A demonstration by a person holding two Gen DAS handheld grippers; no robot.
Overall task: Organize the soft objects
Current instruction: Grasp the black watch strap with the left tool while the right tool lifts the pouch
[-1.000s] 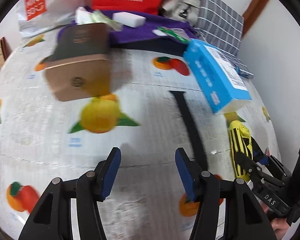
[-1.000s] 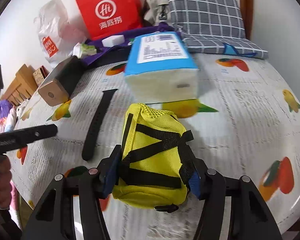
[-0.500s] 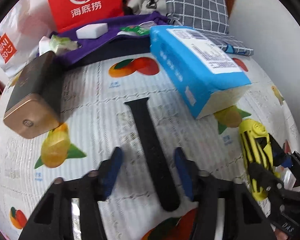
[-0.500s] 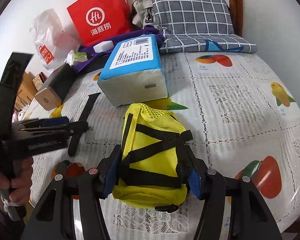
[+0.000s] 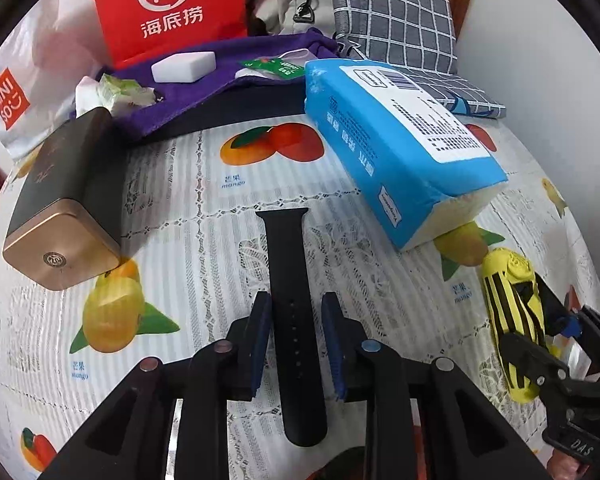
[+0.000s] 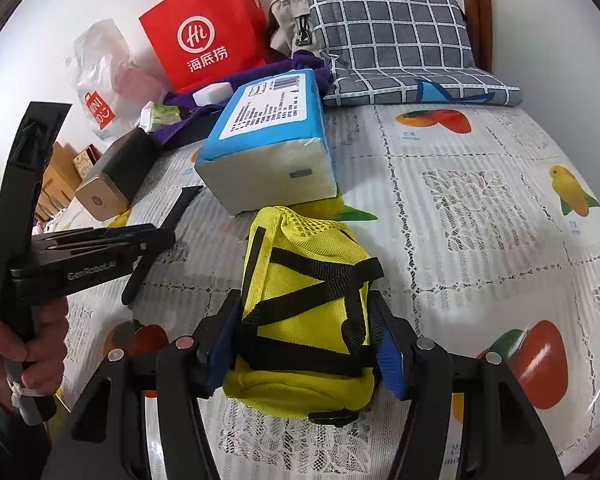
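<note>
Left wrist view: left gripper, moved in from bare cloth a second ago, now straddles the black strap lying near-centre on the fruit-print tablecloth; jaws closing, pads seemingly not yet touching. Pickup looks imminent.

Right wrist view: right gripper, unchanged, clamps the yellow mesh pouch, near the blue tissue pack.

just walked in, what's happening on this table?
A person holds a gripper in each hand over a fruit-print tablecloth. The right gripper is clamped on a yellow mesh pouch. The left gripper is closing around a black watch strap lying flat; a slim gap shows at the pads. A blue tissue pack and gold-capped box sit untouched.
</note>
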